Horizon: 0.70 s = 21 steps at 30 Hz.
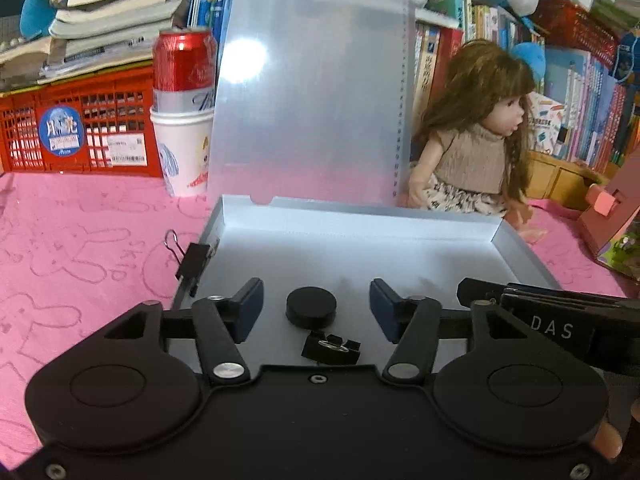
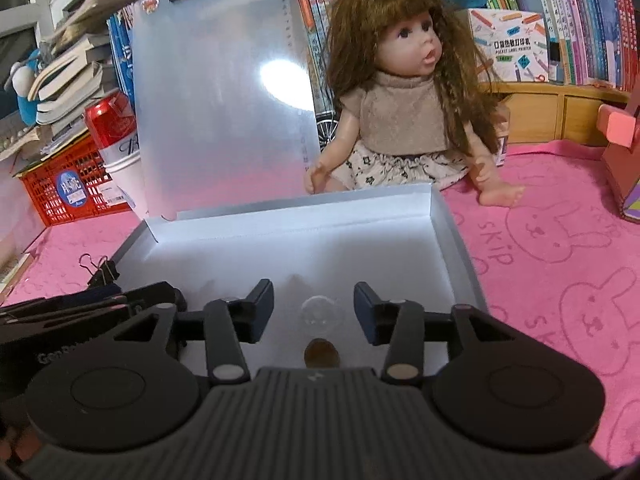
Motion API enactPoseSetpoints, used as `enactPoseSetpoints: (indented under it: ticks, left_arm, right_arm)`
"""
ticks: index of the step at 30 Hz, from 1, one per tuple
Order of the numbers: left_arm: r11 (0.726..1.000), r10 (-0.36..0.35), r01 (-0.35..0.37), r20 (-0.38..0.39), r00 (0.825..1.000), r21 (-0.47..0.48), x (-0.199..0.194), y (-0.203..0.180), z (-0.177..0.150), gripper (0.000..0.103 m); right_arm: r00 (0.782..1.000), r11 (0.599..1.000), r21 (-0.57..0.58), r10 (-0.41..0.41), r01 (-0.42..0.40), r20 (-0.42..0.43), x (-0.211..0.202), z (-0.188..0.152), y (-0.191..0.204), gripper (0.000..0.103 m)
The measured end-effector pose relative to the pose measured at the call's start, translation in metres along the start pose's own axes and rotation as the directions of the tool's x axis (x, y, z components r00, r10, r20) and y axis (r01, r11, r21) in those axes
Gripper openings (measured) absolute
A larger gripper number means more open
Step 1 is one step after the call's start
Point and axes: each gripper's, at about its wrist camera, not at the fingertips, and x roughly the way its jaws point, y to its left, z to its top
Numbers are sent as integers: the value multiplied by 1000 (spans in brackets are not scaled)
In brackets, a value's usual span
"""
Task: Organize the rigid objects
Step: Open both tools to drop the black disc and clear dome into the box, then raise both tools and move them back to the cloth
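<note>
A shallow grey box (image 1: 516, 252) with a white floor lies open on the pink cloth, also in the right wrist view (image 2: 452, 232). In the left wrist view a black round disc (image 1: 311, 306) and a small black clip with a metal ring (image 1: 331, 347) lie on its floor. My left gripper (image 1: 316, 306) is open, its fingers either side of the disc, holding nothing. In the right wrist view a clear round lid (image 2: 322, 312) and a brown coin (image 2: 321, 353) lie on the floor. My right gripper (image 2: 314, 312) is open over them, empty.
A black binder clip (image 1: 192, 262) sits on the box's left wall. A translucent clipboard (image 1: 312, 92) leans behind the box. A doll (image 2: 404, 92) sits behind it to the right. A red can in a paper cup (image 1: 184, 112), a red crate (image 1: 76, 128), books and a pink toy (image 1: 616, 216) surround it.
</note>
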Motion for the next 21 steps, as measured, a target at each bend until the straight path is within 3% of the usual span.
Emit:
enactPoseSetpoints:
  ticks: [4,11,21]
  left_arm:
    - [1000,-7,7,13,1000,14,-13,0,0,70]
    - [1000,-8,8,9,1000,25,-32,-1,-8,73]
    - [997,-29,29,-1,1000,69,-68,-5,-32,78]
  right_arm:
    - [1000,1000,-26,6,-5,19,-13,0,1,70]
    - [999,997,-72,32,-29,44,-41,-5,3,85]
    - [995,988,-151,53,-40,80,-81,-17,4,92]
